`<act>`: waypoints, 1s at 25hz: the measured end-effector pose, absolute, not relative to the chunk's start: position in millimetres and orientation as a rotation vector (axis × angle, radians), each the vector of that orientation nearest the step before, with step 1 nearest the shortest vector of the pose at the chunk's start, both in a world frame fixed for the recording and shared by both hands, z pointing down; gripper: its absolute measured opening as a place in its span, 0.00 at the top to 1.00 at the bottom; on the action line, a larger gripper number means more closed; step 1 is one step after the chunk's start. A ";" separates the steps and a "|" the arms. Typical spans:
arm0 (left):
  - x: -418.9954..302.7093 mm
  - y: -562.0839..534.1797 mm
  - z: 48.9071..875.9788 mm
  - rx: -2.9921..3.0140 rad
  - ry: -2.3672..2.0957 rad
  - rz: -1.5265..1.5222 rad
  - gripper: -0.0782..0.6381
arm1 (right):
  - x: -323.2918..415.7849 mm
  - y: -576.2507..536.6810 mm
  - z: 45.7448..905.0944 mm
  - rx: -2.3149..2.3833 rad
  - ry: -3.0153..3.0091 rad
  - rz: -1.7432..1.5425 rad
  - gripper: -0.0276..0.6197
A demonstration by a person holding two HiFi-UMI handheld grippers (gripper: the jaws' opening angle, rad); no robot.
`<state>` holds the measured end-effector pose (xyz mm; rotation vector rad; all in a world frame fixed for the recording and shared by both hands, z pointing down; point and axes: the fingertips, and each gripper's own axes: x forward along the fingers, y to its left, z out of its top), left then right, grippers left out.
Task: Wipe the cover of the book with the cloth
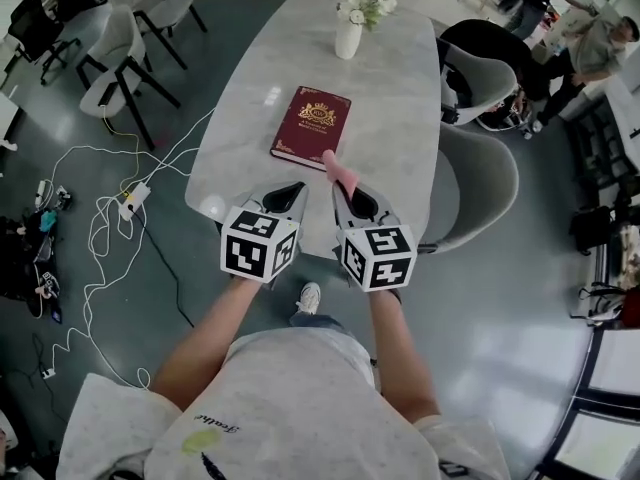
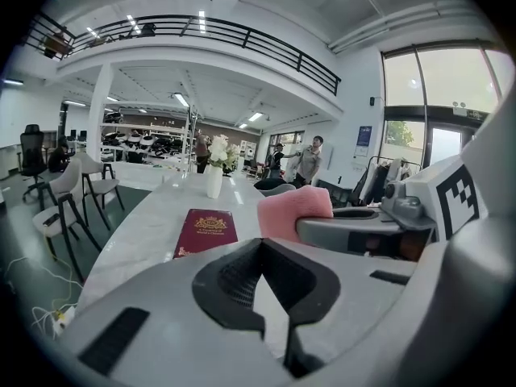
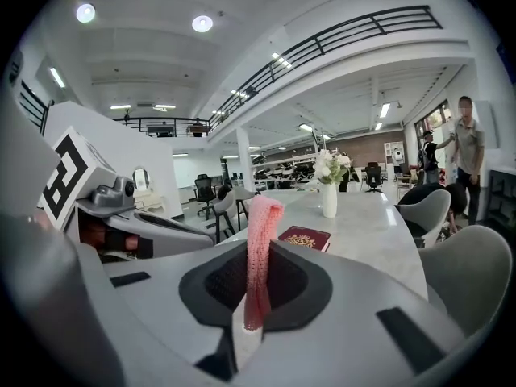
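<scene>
A dark red book (image 1: 311, 126) with a gold crest lies flat in the middle of the white marble table (image 1: 395, 88); it also shows as the book (image 2: 206, 231) and the book (image 3: 305, 238). My right gripper (image 1: 345, 186) is shut on a pink cloth (image 1: 340, 171), which sticks up between its jaws just short of the book's near edge. The cloth (image 3: 260, 256) hangs as a narrow strip, and the same cloth (image 2: 292, 213) shows from the left. My left gripper (image 1: 283, 196) hovers beside it over the table's near edge, jaws together and empty.
A white vase of flowers (image 1: 352, 20) stands beyond the book. Grey chairs (image 1: 475, 183) line the table's right side, more chairs (image 1: 120, 58) at left. Cables and a power strip (image 1: 130, 200) lie on the floor at left. People (image 1: 585, 53) stand at the far right.
</scene>
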<state>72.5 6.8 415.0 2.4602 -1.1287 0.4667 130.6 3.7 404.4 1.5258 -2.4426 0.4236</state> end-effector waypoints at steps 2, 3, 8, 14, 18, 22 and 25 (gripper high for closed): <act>78.0 -5.6 415.6 2.452 -1.145 0.471 0.88 | 138.6 -10.8 406.5 1.508 -2.445 0.420 0.93; 80.3 -11.0 416.1 2.448 -1.152 0.472 0.88 | 142.1 -17.2 407.7 1.498 -2.445 0.418 0.93; 87.9 -32.4 423.5 2.413 -1.189 0.462 0.88 | 157.0 -45.0 415.6 1.438 -2.441 0.388 0.93; 88.4 -55.2 426.4 2.401 -1.224 0.461 0.88 | 167.4 -77.5 417.6 1.399 -2.433 0.356 0.93; 83.7 -70.1 431.0 2.397 -1.240 0.465 0.88 | 168.8 -99.3 419.8 1.385 -2.417 0.320 0.93; 79.5 -85.3 437.3 2.396 -1.237 0.463 0.88 | 169.1 -122.0 422.8 1.379 -2.393 0.283 0.93; 75.5 -99.9 441.3 2.398 -1.222 0.456 0.88 | 167.6 -141.5 426.2 1.375 -2.364 0.254 0.93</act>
